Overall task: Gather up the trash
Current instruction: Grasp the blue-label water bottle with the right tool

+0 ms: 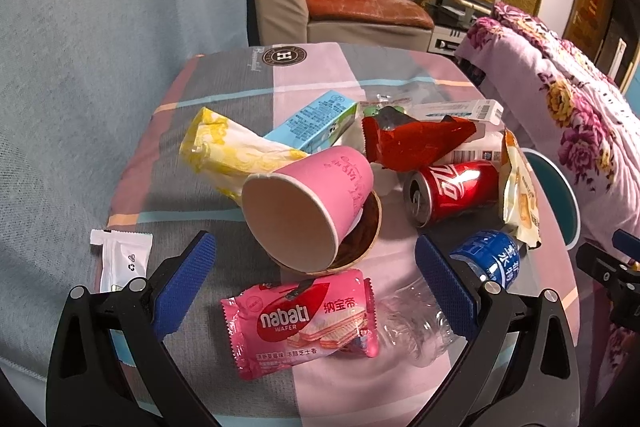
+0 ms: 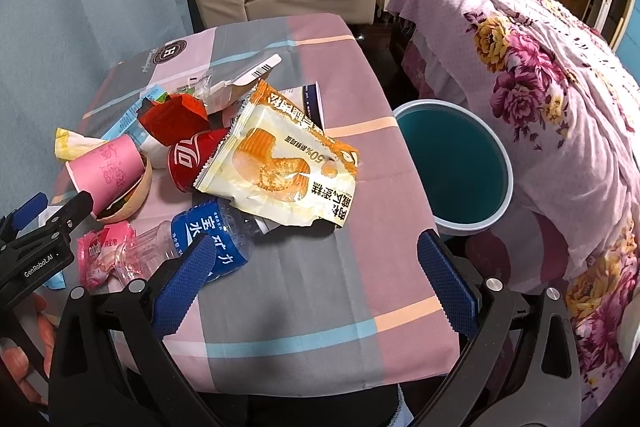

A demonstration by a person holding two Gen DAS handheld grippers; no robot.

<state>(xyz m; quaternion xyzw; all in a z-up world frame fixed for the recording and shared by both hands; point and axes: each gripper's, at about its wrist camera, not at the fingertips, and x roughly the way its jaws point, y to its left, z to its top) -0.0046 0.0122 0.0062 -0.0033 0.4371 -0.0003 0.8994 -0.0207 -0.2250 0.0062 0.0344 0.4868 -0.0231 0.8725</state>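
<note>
Nearest the left gripper (image 1: 316, 287), between its spread blue pads, lies the pink Nabati wafer packet (image 1: 304, 319), flat on the checked tablecloth (image 1: 240, 79); both jaws are wide apart and hold nothing. To take it well, I would lower the pads to straddle the packet's short width and pinch the crinkled film, keeping clear of the crushed water bottle (image 1: 460, 283) just beside it and the tipped pink paper cup (image 1: 308, 203) beyond. The cola can (image 1: 452, 191) and yellow cake wrapper (image 2: 280, 155) wait further right. The right gripper (image 2: 316, 287) hovers over bare cloth, jaws likewise open and empty, angled towards the teal bin (image 2: 452, 163) beside the table; the bin looks empty, though its bottom is dim.
</note>
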